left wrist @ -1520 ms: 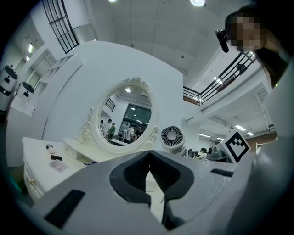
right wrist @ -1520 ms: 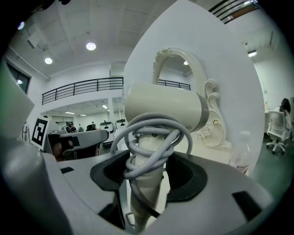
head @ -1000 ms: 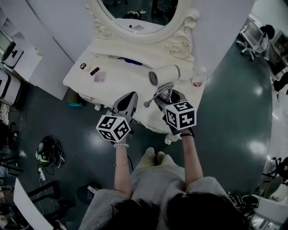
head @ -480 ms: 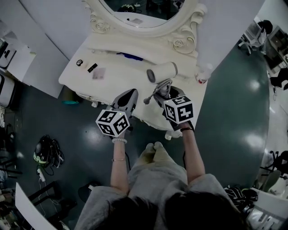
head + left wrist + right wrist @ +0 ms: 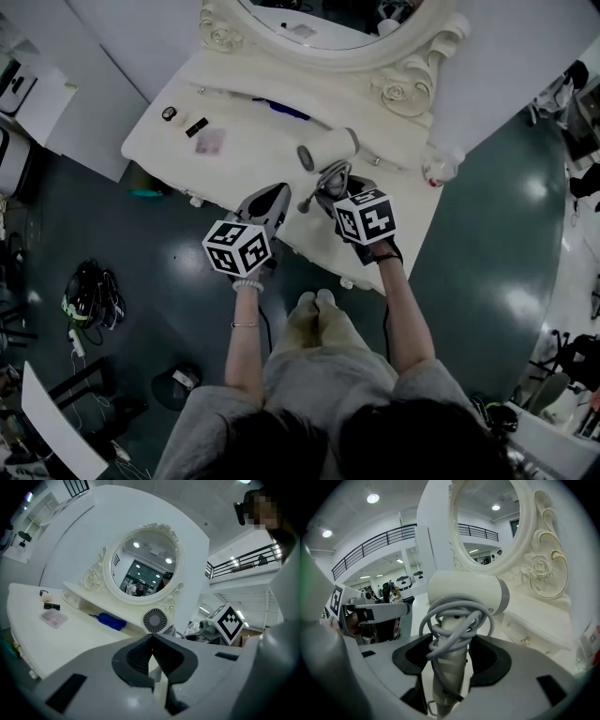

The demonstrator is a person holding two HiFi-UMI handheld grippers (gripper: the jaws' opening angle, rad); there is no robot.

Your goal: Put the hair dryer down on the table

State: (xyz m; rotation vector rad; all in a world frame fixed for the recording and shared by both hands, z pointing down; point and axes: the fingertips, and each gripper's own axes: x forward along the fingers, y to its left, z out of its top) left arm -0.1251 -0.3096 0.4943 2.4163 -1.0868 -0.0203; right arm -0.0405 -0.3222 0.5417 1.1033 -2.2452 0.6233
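Note:
The white hair dryer (image 5: pixel 328 150) has its grey cord wound round the handle. My right gripper (image 5: pixel 330 183) is shut on that handle, and the barrel lies crosswise above the jaws in the right gripper view (image 5: pixel 468 592). It hangs over the front right part of the white vanity table (image 5: pixel 253 155); I cannot tell whether it touches. My left gripper (image 5: pixel 272 199) is to its left over the table's front edge, shut with nothing in it. The left gripper view shows the dryer's round rear grille (image 5: pixel 155 619) just beyond the jaw tips (image 5: pixel 151 639).
An ornate oval mirror (image 5: pixel 328 28) stands at the back of the table. Small black items (image 5: pixel 197 125), a clear box (image 5: pixel 210 141) and a blue object (image 5: pixel 286 110) lie to the left. A bottle (image 5: pixel 439 169) stands at the right end. Dark floor surrounds the table.
Both grippers have sunk toward the tabletop and moved slightly forward, the dryer still in the right one. The left gripper has stayed shut and empty.

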